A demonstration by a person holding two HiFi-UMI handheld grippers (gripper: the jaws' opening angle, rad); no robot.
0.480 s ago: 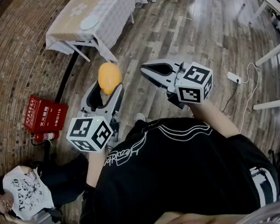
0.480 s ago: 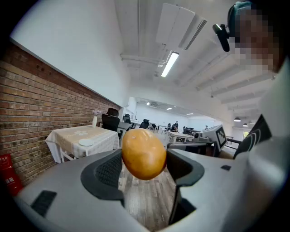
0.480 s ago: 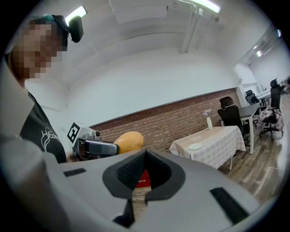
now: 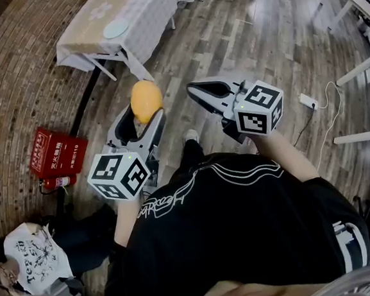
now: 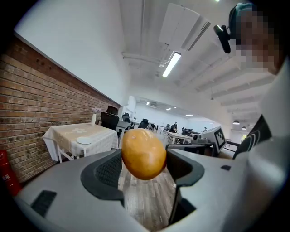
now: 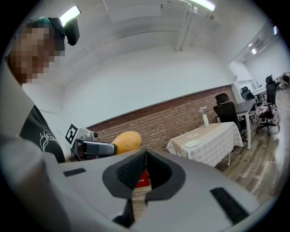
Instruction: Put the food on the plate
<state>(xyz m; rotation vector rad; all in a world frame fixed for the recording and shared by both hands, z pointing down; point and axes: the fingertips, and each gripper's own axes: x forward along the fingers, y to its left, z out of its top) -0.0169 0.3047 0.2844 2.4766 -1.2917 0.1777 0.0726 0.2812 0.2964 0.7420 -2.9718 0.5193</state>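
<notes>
An orange-yellow, egg-shaped piece of food (image 4: 145,100) is clamped between the jaws of my left gripper (image 4: 144,112), held in the air above the wooden floor. In the left gripper view the food (image 5: 144,154) fills the gap between the two dark pads. My right gripper (image 4: 201,92) is held beside it, jaws shut with nothing between them; in its own view the pads meet (image 6: 145,174) and the food (image 6: 126,142) shows at the left. A pale plate (image 4: 115,29) lies on a far table (image 4: 141,19) with a light cloth.
A red box (image 4: 58,158) and a fire extinguisher stand on the floor by the brick wall at the left. Someone in a white shirt (image 4: 27,254) sits at the lower left. A power strip and cable (image 4: 310,103) lie on the floor at the right.
Both grippers have shifted slightly; the far table and plate sit a little nearer the frame's top. The food stays held in the left gripper.
</notes>
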